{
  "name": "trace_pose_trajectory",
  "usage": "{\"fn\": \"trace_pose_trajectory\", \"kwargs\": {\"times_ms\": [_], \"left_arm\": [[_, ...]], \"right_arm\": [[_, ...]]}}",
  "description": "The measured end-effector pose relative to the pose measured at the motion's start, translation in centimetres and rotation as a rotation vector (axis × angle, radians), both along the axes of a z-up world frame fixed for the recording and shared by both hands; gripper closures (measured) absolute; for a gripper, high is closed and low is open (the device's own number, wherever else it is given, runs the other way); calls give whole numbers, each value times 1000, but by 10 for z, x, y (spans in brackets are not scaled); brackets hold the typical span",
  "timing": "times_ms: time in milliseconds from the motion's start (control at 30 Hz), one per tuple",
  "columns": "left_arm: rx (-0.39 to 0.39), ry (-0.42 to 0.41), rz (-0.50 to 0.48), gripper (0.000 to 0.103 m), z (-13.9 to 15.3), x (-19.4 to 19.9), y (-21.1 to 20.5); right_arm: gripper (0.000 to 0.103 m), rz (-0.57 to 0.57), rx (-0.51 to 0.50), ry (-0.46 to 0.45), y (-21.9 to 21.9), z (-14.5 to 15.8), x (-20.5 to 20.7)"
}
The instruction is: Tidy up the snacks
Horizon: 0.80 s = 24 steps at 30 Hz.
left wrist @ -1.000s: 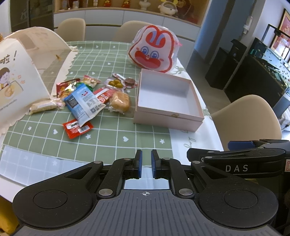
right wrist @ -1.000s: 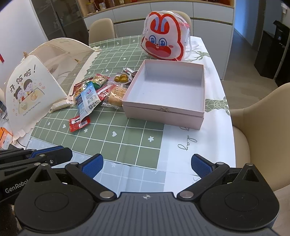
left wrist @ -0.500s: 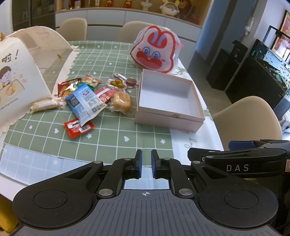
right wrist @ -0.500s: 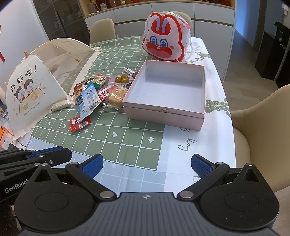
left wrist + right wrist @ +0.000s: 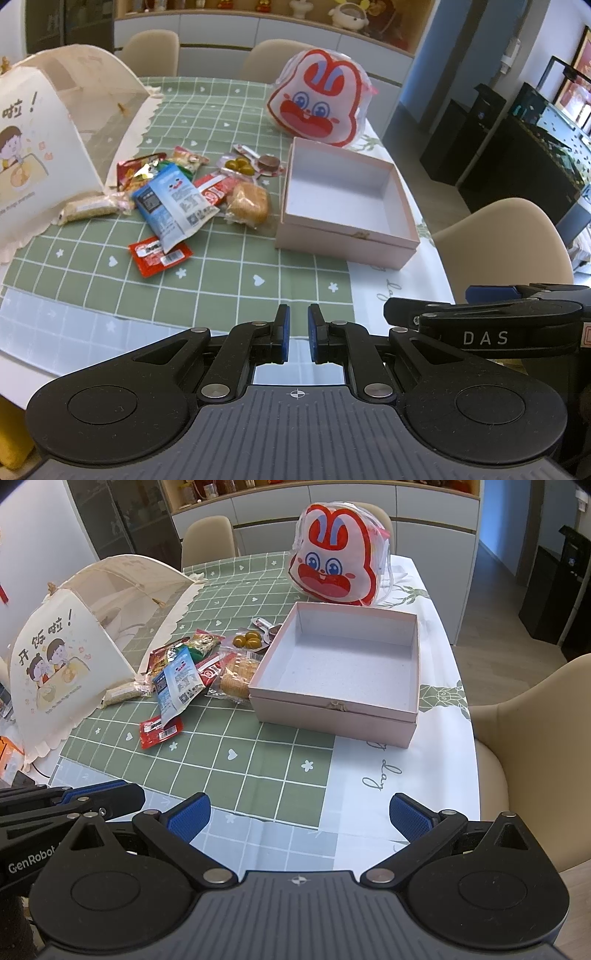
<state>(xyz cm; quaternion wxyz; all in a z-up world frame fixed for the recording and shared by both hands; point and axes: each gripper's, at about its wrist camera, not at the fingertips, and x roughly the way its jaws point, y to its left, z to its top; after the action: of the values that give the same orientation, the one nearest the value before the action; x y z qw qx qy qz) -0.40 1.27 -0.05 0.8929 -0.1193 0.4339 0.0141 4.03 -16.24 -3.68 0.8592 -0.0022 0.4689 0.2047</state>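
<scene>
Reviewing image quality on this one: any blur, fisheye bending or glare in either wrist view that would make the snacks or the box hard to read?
Left wrist view: snack pile slightly soft, labels unreadable; pink box clear; dark corners and bent lines at the frame edges. Right wrist view: sharper, pile and box evenly lit, table edge curved by the lens; no strong glare in either.

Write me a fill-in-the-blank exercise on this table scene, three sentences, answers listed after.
1. The pink box holds ____ snacks so far.
2. The blue packet lies partly on top of a ____ packet.
3. The left gripper is shut, while the right gripper is ____.

Missing words: no; red; open
</scene>
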Motion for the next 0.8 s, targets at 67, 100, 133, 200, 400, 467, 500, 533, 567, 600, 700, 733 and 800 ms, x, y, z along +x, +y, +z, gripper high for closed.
{"fn": "trace_pose_trajectory", "kwargs": {"times_ms": [67, 100, 133, 200, 400, 467, 500, 533, 567, 600, 700, 733, 800], "left_arm": [[-11, 3, 5, 90, -3, 2, 6], [-17, 4, 11, 90, -5, 4, 11], [-23, 3, 20, 90, -8, 5, 16], [-53, -21, 41, 90, -16, 9, 35], [-61, -75, 146, 87, -51, 24, 120], [14, -68, 186, 86, -61, 31, 149], [42, -67, 196, 86, -66, 37, 167], [51, -72, 189, 86, -70, 43, 182], [58, -81, 170, 86, -74, 53, 200], [66, -86, 152, 86, -76, 62, 214], [120, -102, 89, 86, -81, 97, 254], [143, -102, 59, 86, -85, 109, 265], [185, -79, -1, 86, -92, 131, 283]], "right_arm": [[0, 1, -1, -3, 3, -1, 4], [0, 6, 7, -15, 5, -1, 6], [0, 20, 32, -43, 7, 0, 7], [0, 68, 100, -127, 14, -1, 8], [0, 280, 141, -69, 73, -36, 28], [0, 327, 89, -42, 100, -51, 33], [0, 332, 72, -65, 110, -54, 33], [0, 335, 47, -98, 120, -56, 34], [0, 340, 3, -147, 134, -58, 35], [0, 340, -23, -174, 142, -58, 37], [5, 328, -112, -241, 173, -60, 49], [14, 324, -123, -235, 178, -61, 51], [45, 344, -132, -177, 189, -69, 55]]}}
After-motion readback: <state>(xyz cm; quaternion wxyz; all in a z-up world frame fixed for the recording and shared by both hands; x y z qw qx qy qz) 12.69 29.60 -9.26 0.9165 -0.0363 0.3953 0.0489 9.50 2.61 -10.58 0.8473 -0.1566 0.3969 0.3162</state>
